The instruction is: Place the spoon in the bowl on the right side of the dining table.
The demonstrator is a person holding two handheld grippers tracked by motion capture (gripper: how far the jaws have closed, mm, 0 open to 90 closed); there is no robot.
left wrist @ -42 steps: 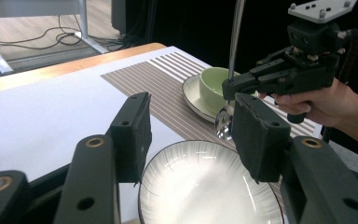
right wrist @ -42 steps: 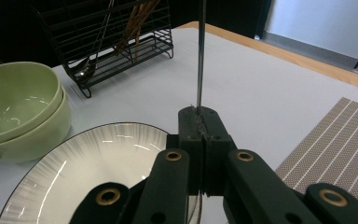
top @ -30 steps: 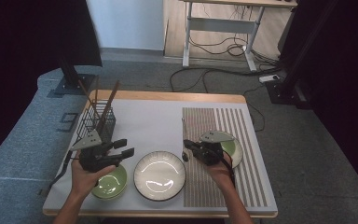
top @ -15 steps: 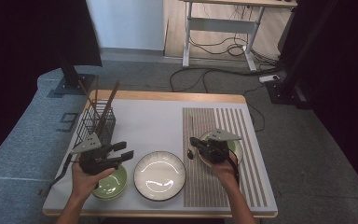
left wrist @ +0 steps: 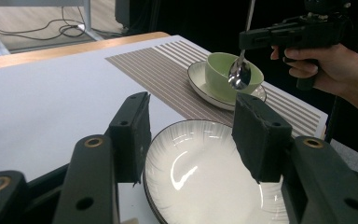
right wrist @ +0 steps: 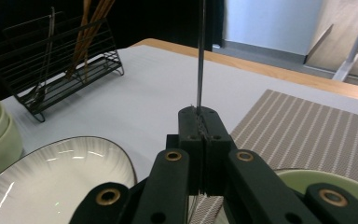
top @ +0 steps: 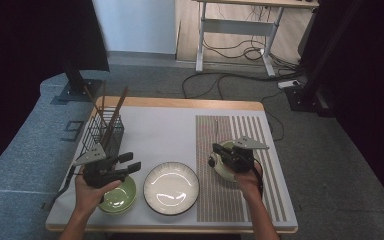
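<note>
Holding a spoon (left wrist: 239, 72) clamped by its handle, bowl hanging just above the green cup (left wrist: 228, 74) on its saucer (left wrist: 200, 84), the right tongs (right wrist: 200, 123) should next lower it in, while the left tongs (left wrist: 191, 135) hover wide and empty at nine o'clock.

Glossy metal spoon (left wrist: 239, 72), glazed cup (left wrist: 223, 72)

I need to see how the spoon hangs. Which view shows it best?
The left gripper view: the spoon hangs bowl-down over the green cup. The right gripper view shows its handle clamped; the high view, a thin line.
</note>
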